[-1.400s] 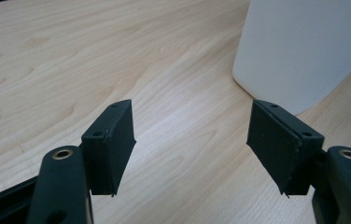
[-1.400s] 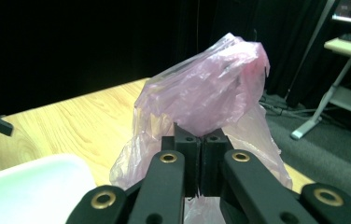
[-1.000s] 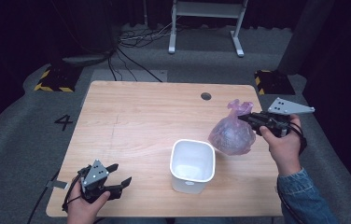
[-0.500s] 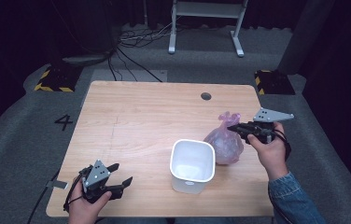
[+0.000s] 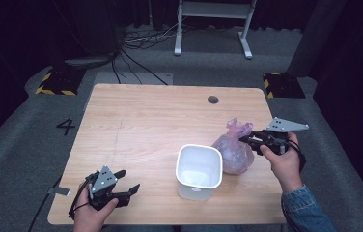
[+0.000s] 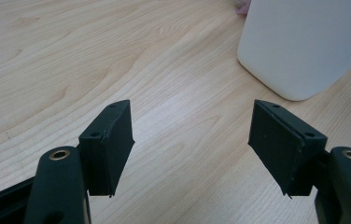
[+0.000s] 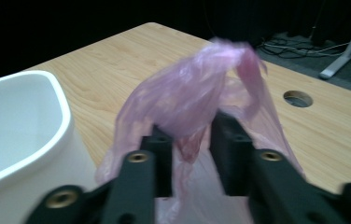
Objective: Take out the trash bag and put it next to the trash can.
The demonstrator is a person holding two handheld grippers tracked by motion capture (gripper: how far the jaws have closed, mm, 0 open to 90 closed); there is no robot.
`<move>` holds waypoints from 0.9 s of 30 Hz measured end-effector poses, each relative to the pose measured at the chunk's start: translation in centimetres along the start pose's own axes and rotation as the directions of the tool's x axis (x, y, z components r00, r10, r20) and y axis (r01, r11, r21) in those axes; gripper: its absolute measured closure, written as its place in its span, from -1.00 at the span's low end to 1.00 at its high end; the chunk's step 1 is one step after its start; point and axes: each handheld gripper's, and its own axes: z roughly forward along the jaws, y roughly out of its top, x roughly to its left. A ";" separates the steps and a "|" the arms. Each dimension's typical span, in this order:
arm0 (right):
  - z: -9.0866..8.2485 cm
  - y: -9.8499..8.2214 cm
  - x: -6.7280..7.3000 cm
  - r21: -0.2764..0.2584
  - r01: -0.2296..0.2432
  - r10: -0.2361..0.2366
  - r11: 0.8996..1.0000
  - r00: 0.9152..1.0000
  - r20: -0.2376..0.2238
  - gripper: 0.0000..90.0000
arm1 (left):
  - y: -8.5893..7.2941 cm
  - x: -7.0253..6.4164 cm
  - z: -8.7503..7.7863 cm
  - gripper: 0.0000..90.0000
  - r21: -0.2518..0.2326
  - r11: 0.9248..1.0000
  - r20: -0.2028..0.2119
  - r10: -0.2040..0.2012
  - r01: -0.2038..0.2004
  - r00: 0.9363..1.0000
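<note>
Two claws were at work: the right claw (image 5: 246, 139), its jaws just easing apart around the pink bag's (image 5: 235, 152) neck, had the bag resting on the bench (image 5: 146, 121) against the white bin (image 5: 199, 171). Released there, the bag could slump off the bench edge. The left claw (image 5: 127, 181) sat apart, empty.

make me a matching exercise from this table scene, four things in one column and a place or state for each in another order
Things:
1. pink plastic bag
2. white bin
3. left gripper
4. right gripper

Places or states:
A. near the table's front left corner, jaws wide with nothing between them
B. stands upright and open-topped in the middle of the front edge
C. rests on the table against the bin's right side
D. jaws just been opening, the bag's gathered top between them

Pairs: 1-C, 2-B, 3-A, 4-D
</note>
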 end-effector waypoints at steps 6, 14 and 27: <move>-1.7 -0.3 0.5 0.008 0.022 -0.022 1.000 0.999 0.044 0.02 | -0.1 0.0 0.3 -0.32 -0.001 1.000 -0.002 -0.002 0.002 1.000; -3.8 -1.5 0.6 0.040 0.036 -0.037 0.999 0.999 0.038 -0.08 | -0.1 0.0 0.5 -0.32 0.000 1.000 0.002 -0.011 0.011 1.000; -6.1 -4.3 -0.4 0.099 0.020 -0.031 0.995 0.994 0.109 -0.14 | -0.4 0.4 0.7 -0.32 0.007 1.000 -0.010 -0.026 0.026 1.000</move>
